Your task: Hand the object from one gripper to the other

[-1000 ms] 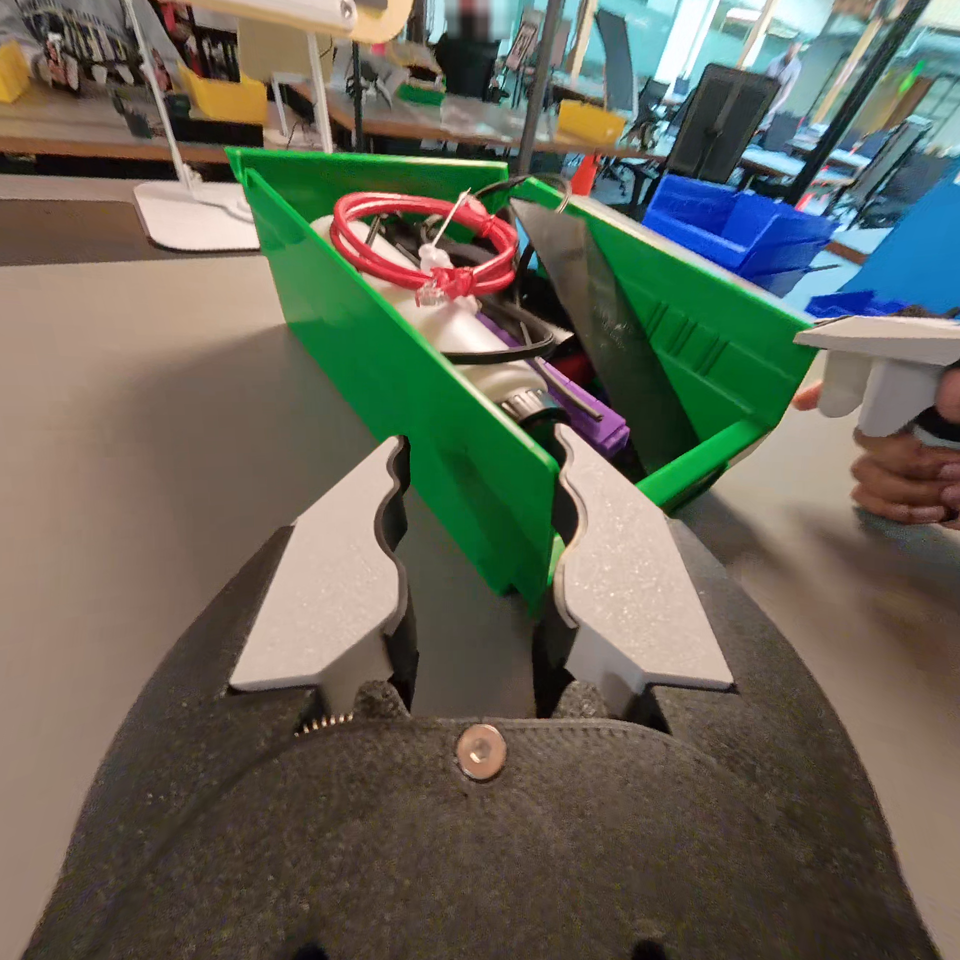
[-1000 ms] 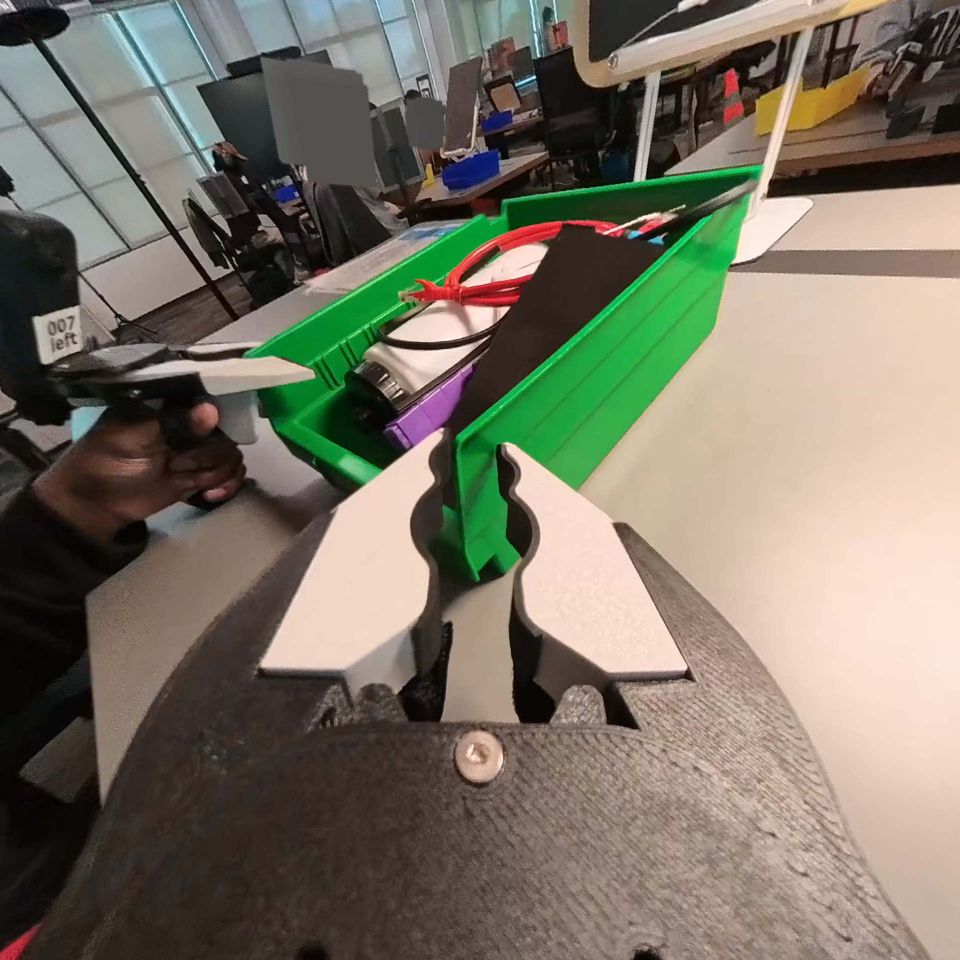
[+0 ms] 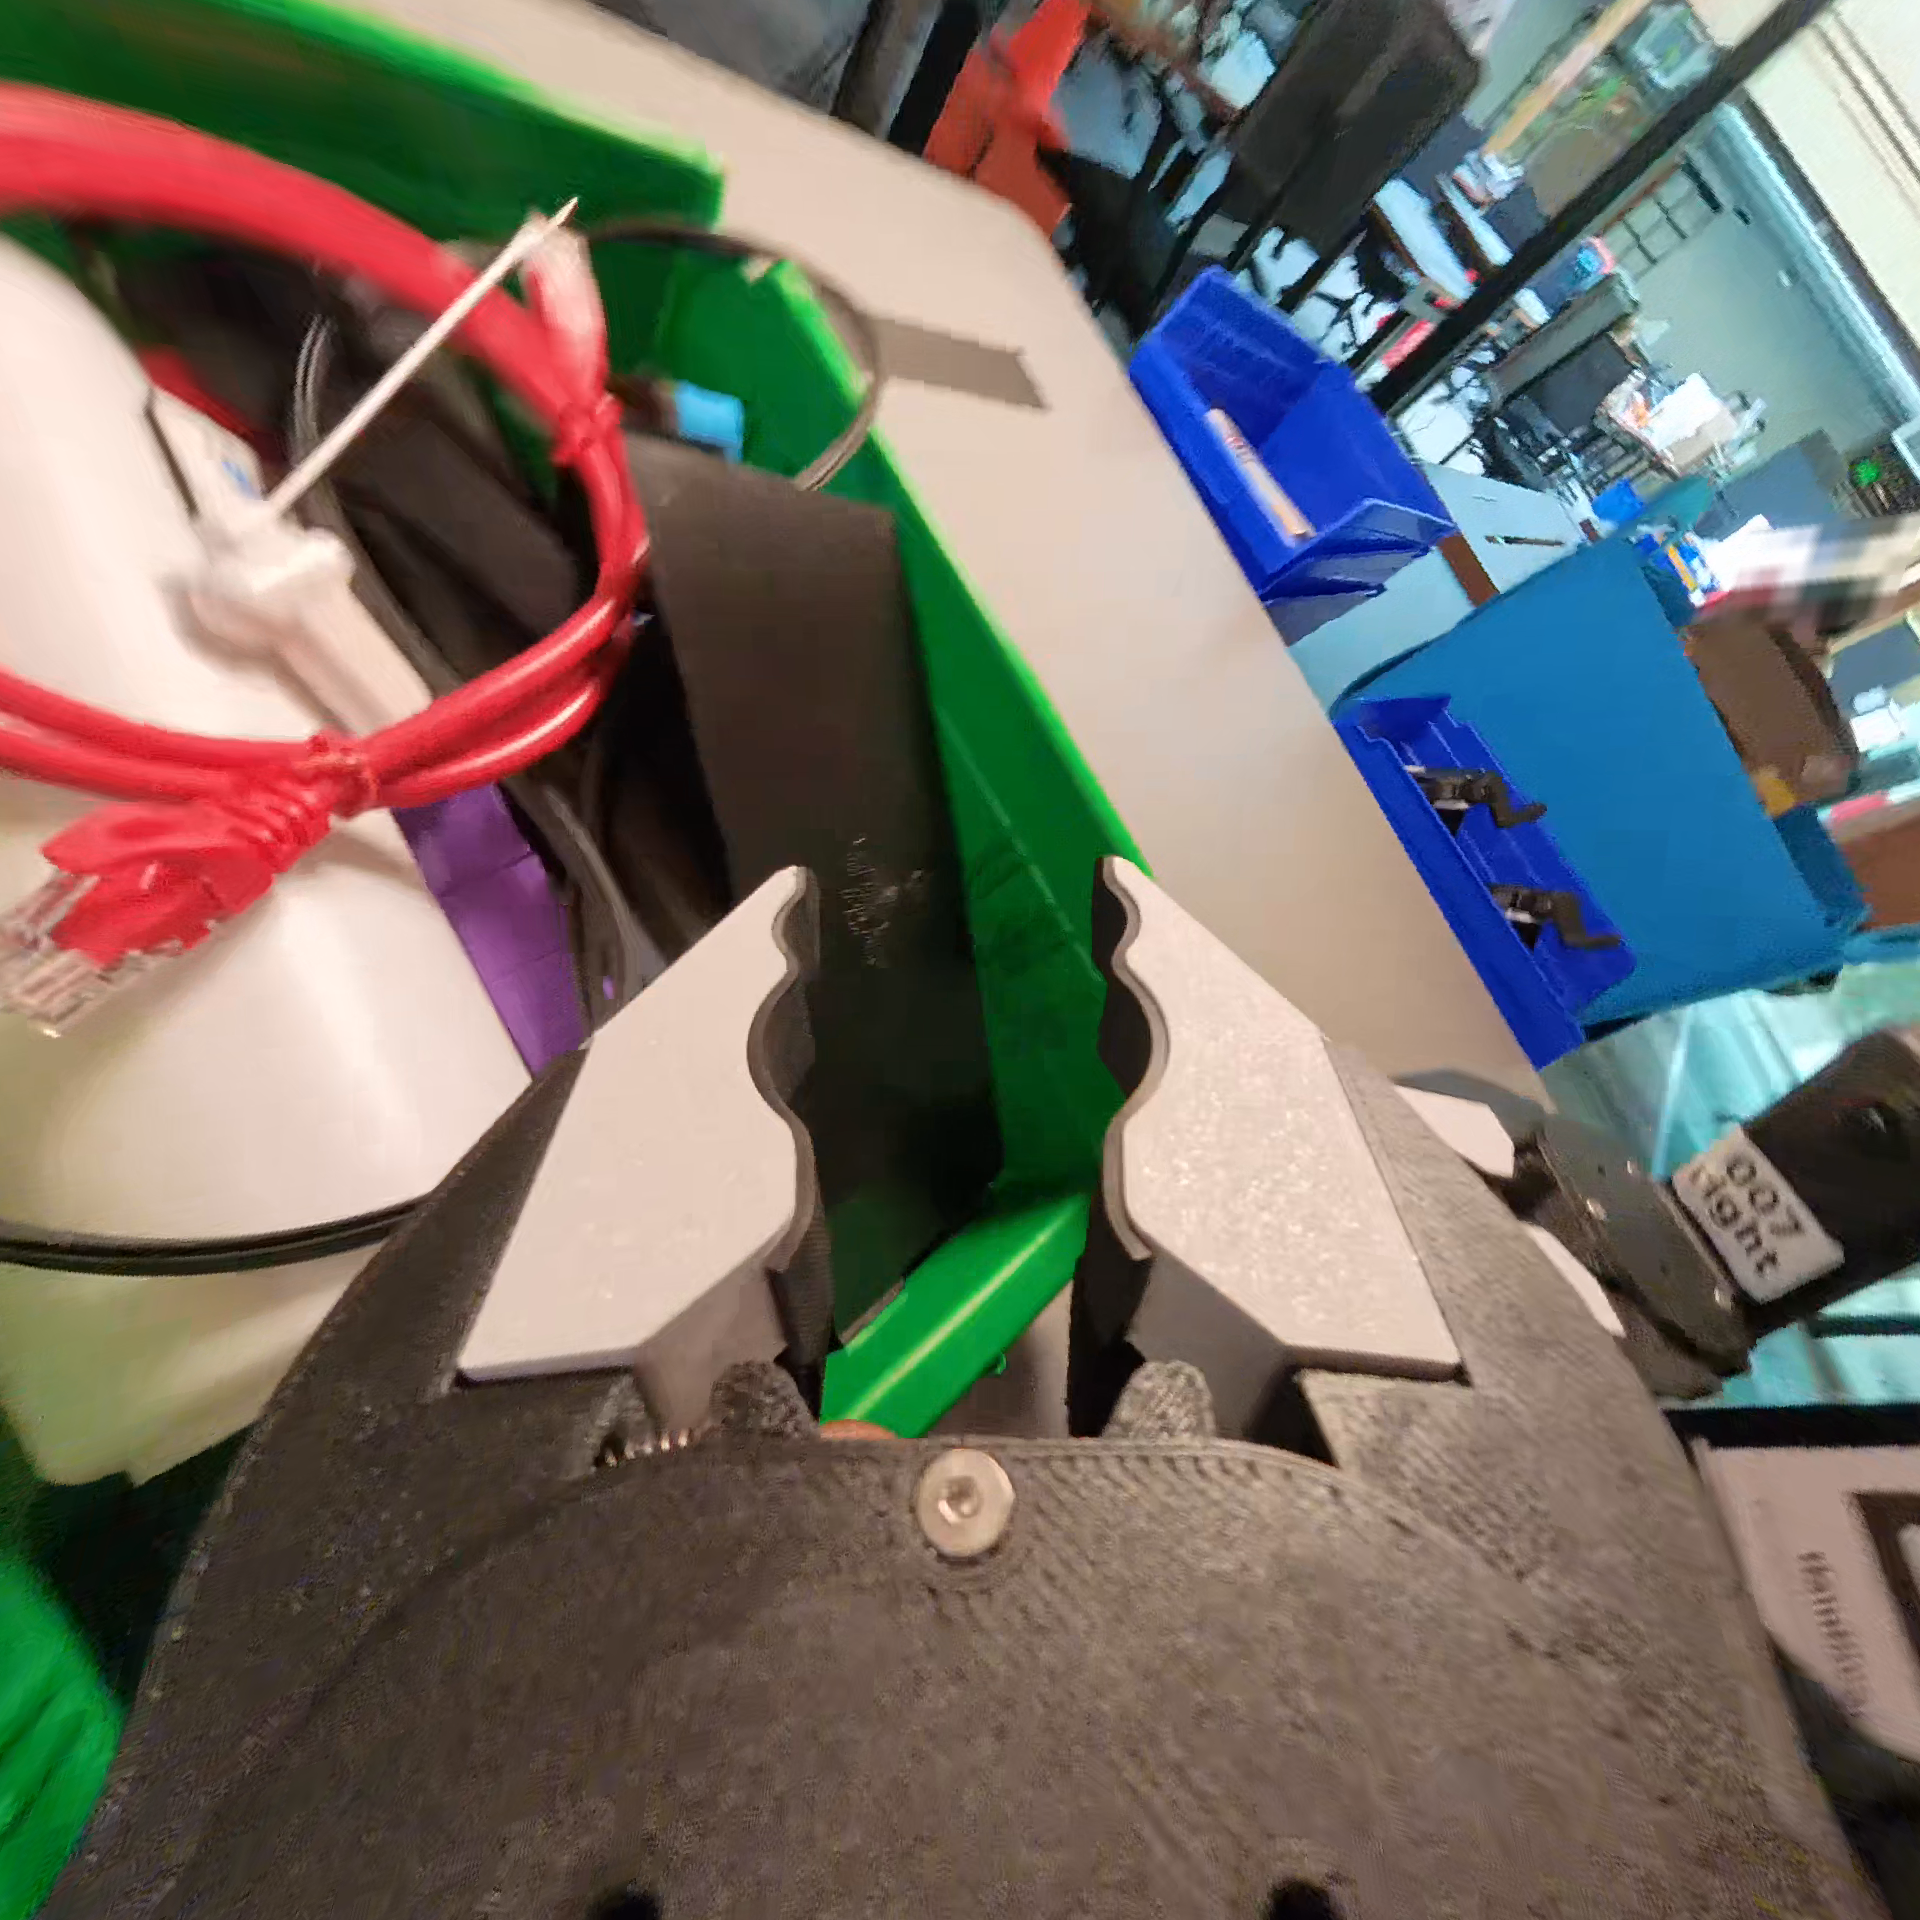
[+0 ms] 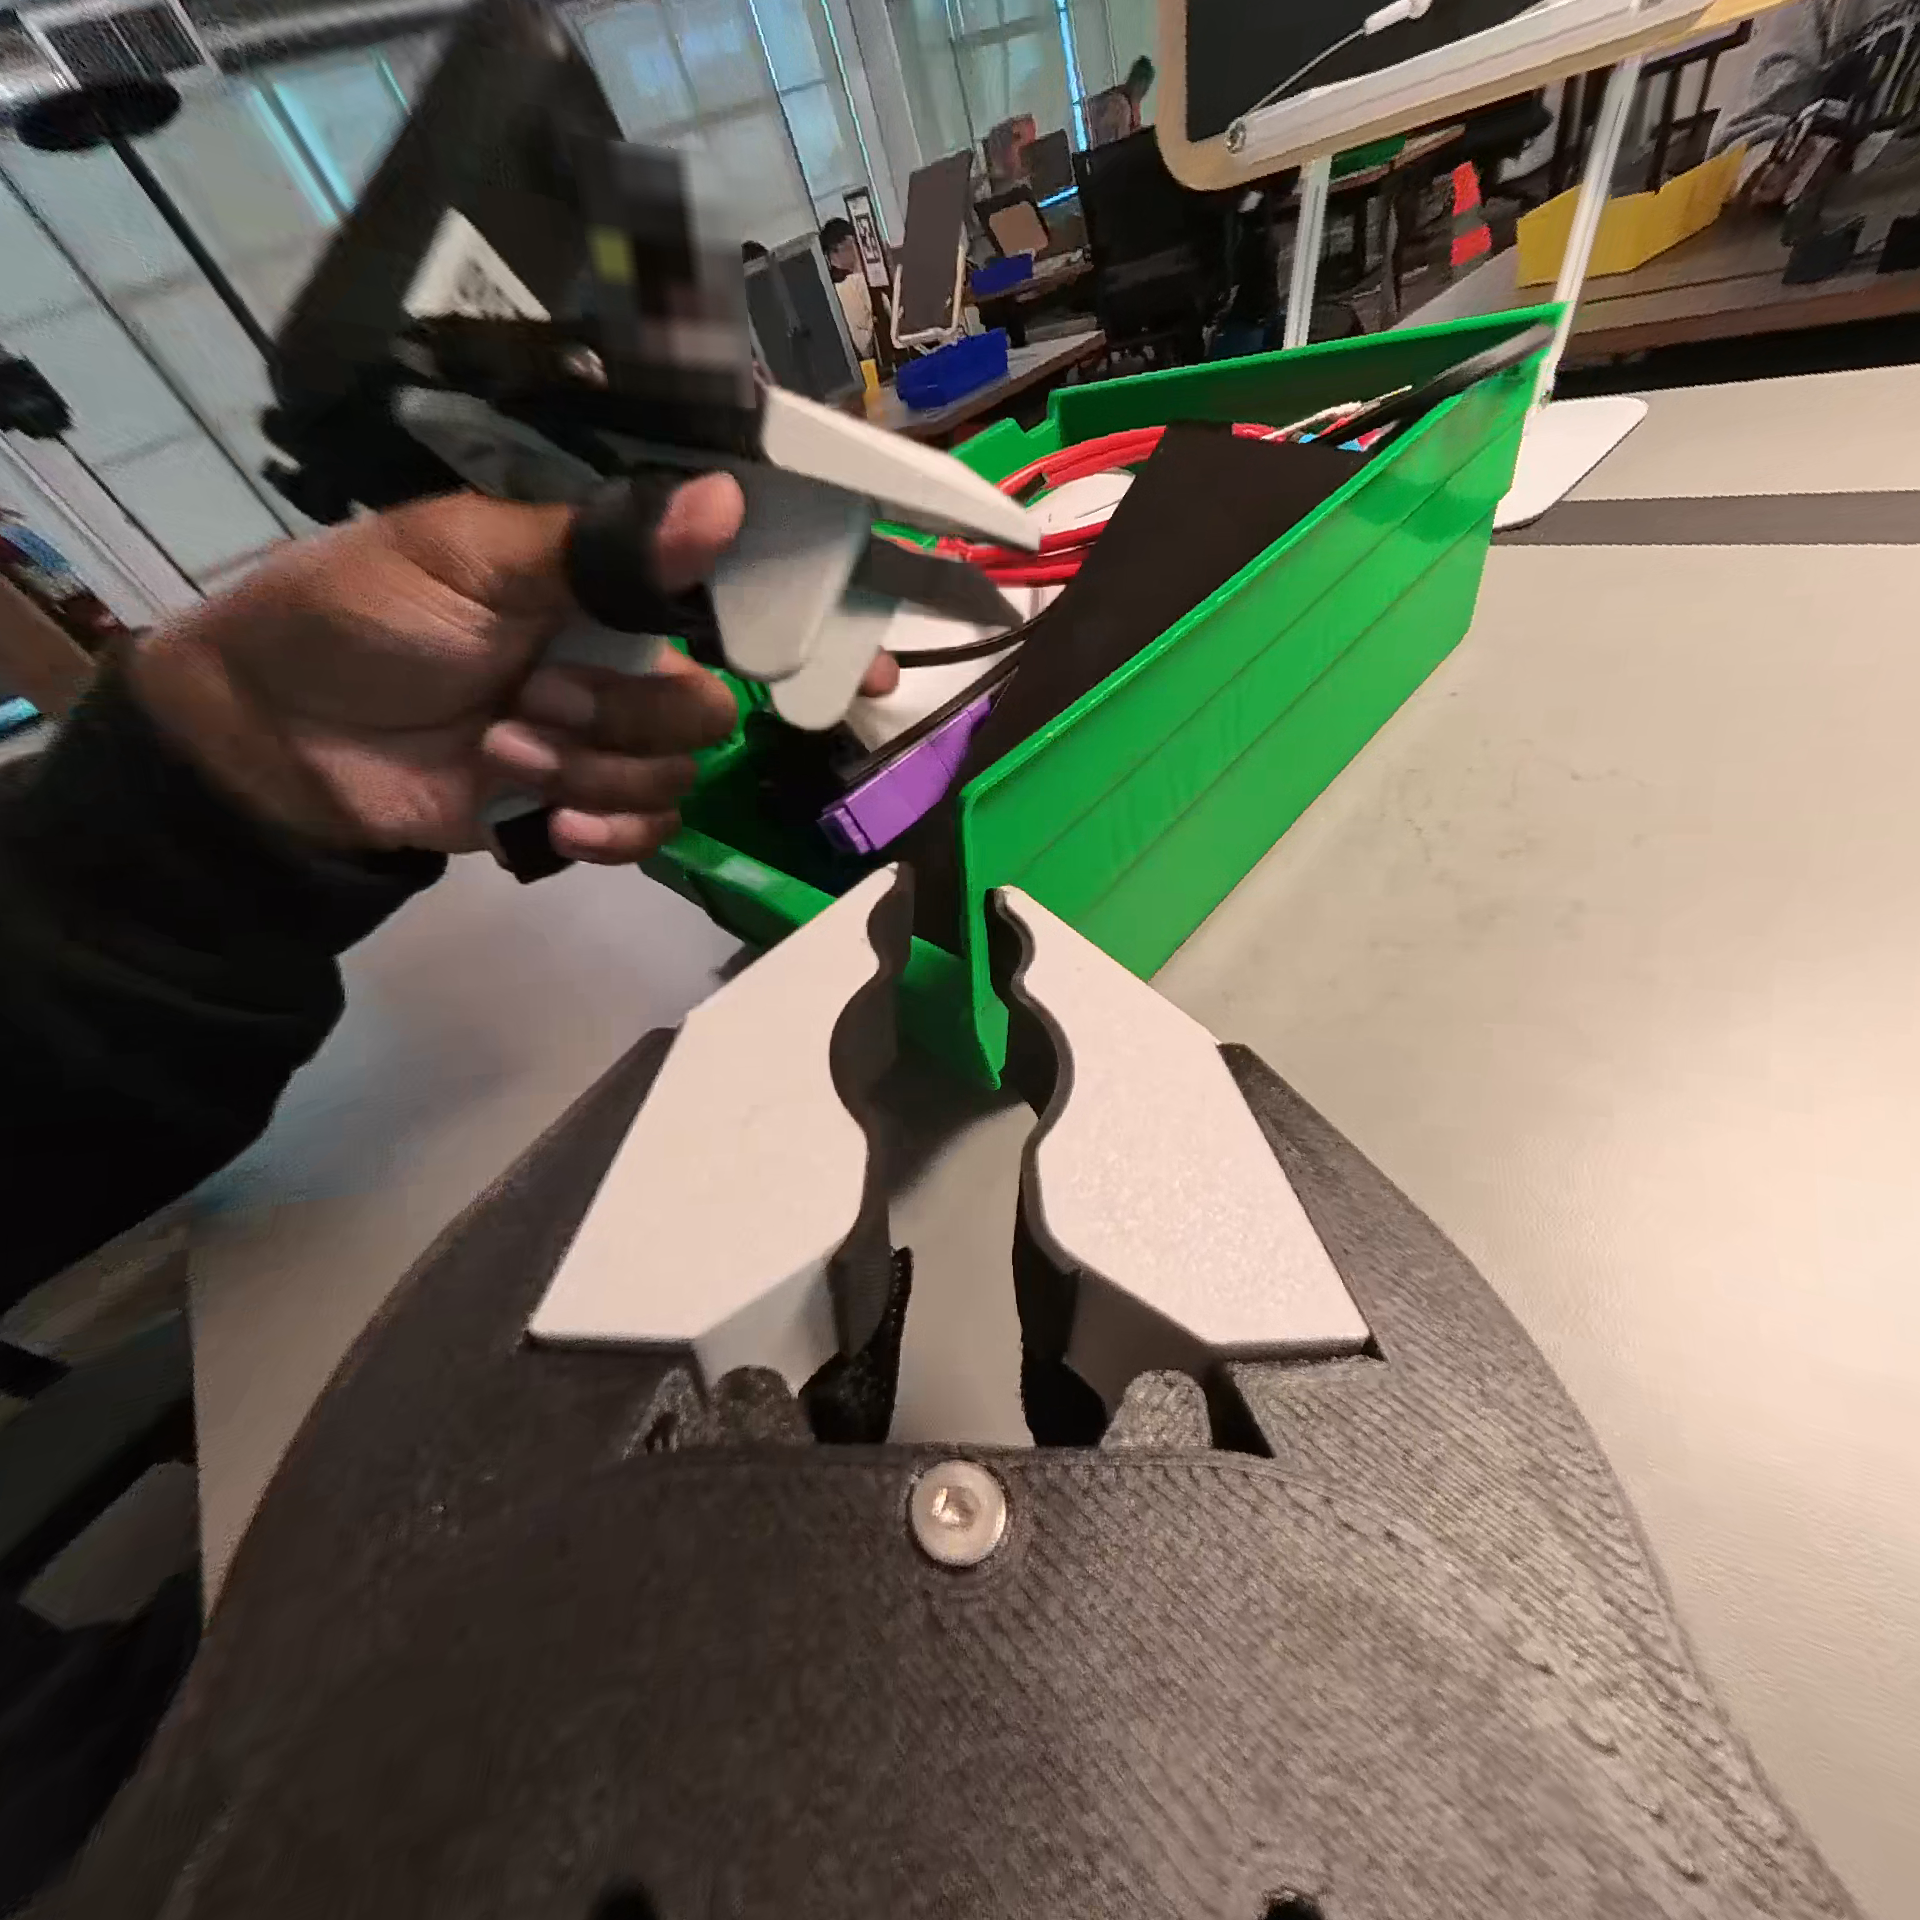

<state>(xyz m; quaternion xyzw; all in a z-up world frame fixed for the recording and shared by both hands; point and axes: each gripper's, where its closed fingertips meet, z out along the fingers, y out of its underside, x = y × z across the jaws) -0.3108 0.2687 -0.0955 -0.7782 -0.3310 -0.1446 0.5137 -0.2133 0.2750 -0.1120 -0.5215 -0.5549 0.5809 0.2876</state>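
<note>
Fingers [image 4: 1132,1049] straddle green bin [image 4: 1226,727] wall; left gripper [image 3: 951,883] above clutter.

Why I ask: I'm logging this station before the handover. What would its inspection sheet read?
Surface: grey table, no spills seen.
Job's things: green bin holding a white container, black sheet and purple block.
Clutter: white stand base behind the bin.
Grippers: left gripper open over the bin; right gripper brackets the bin's wall, grip unclear.
Cables: red cable coiled in the bin; thin black cable across the container.
Surroundings: blue bins, desks beyond.
</note>
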